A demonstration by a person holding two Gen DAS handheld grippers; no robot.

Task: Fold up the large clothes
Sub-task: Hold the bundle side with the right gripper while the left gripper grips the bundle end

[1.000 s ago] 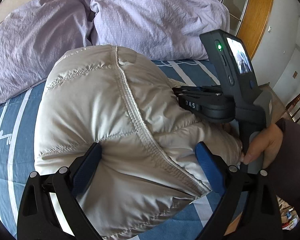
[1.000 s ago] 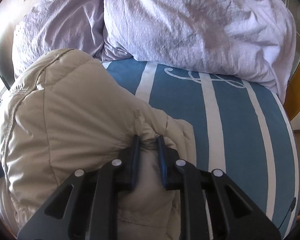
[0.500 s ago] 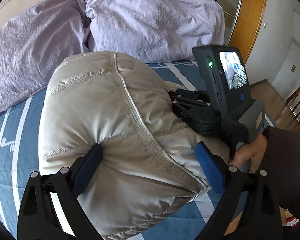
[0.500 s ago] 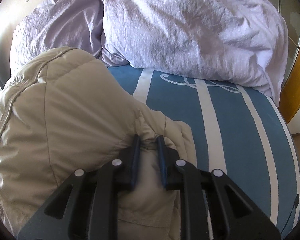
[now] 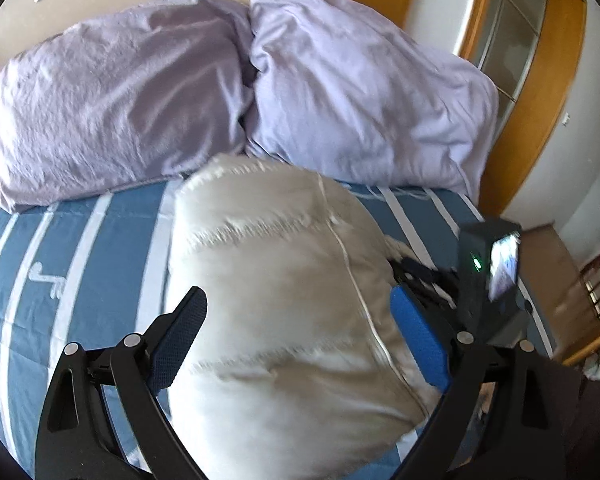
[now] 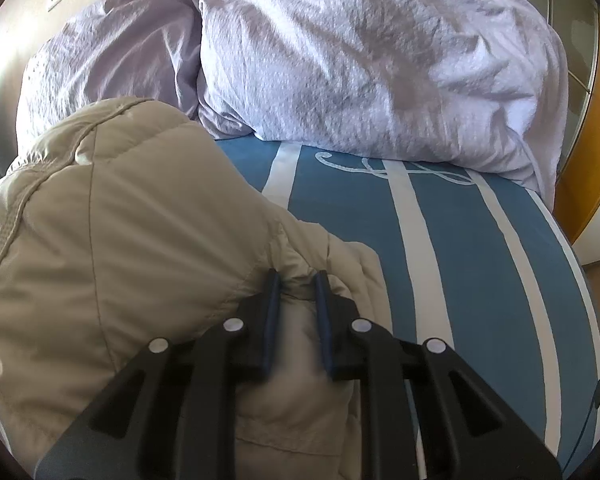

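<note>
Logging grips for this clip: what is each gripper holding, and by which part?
The right gripper pinches a bunched fold at the right edge of the beige puffer jacket. The left gripper is open, holding nothing, pads clear of the jacket.

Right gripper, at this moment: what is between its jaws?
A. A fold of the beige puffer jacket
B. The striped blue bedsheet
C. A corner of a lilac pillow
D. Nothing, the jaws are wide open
A: the right gripper has its jaws nearly closed on a bunched fold of the beige puffer jacket.
</note>
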